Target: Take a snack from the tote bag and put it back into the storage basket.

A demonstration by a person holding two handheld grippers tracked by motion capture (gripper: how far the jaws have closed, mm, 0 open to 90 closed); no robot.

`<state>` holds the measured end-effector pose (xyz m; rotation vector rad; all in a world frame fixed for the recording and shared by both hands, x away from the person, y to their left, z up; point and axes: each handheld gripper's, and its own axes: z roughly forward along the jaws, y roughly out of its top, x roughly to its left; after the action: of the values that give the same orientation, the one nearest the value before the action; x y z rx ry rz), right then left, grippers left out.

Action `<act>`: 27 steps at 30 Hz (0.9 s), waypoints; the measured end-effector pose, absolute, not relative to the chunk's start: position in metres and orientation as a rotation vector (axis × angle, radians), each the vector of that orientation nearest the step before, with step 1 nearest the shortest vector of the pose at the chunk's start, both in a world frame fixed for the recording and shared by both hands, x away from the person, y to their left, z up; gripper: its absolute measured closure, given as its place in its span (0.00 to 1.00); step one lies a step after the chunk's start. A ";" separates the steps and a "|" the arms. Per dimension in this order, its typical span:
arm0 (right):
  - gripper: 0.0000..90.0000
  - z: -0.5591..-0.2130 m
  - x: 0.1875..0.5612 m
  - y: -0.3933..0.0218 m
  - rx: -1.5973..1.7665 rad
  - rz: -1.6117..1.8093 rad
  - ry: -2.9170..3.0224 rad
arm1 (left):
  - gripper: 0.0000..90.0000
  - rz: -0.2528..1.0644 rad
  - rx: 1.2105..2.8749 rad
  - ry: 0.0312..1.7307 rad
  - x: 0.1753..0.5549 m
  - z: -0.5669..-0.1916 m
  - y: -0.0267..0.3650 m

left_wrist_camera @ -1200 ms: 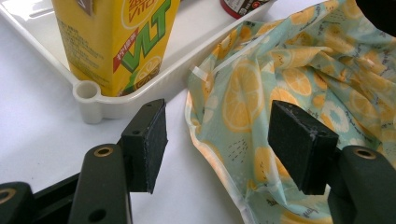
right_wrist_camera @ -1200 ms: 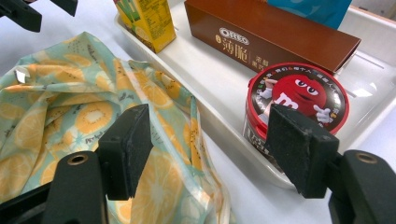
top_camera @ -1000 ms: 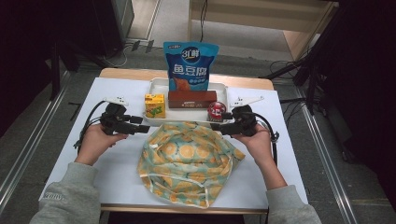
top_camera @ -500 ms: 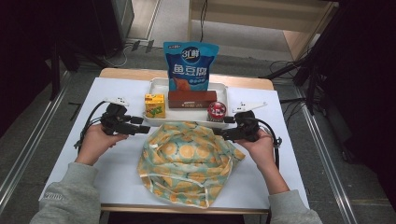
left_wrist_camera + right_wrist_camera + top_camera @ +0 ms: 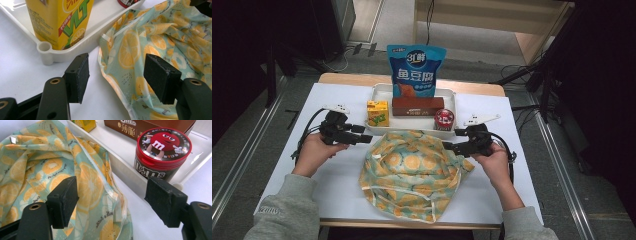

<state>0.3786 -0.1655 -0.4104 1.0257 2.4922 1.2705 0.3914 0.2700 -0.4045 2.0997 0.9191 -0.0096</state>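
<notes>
Bag (image 5: pixel 412 175) lies crumpled on the bench (image 5: pixel 287 130), in front of the tray (image 5: pixel 379 90), between both grippers. Left gripper (image 5: pixel 362 139) and right gripper (image 5: pixel 449 146) face its opposite edges, jaws spread, the right's having just been opening, nothing pinched; both are about equally near.

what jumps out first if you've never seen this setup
The orange-print cloth bag lies crumpled mid-table, with the left gripper and right gripper at its two sides, both open; the right one's jaws have just been opening, and the pads press on nothing. Behind it a white tray holds a tall blue snack bag, a yellow juice carton, a brown box and a red-lidded tub.
</notes>
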 end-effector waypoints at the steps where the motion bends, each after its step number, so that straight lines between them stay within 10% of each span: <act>1: 0.29 -0.411 0.379 -0.166 1.025 1.276 2.492 | 0.42 -0.011 2.101 0.918 0.392 -0.405 0.270; 27: 0.24 -0.421 0.382 -0.162 1.015 1.242 2.538 | 0.42 -0.022 2.116 0.929 0.393 -0.409 0.270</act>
<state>0.3823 -0.1618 -0.4213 1.0153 2.5380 1.2418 0.3933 0.2699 -0.4086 2.1161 0.9293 -0.0225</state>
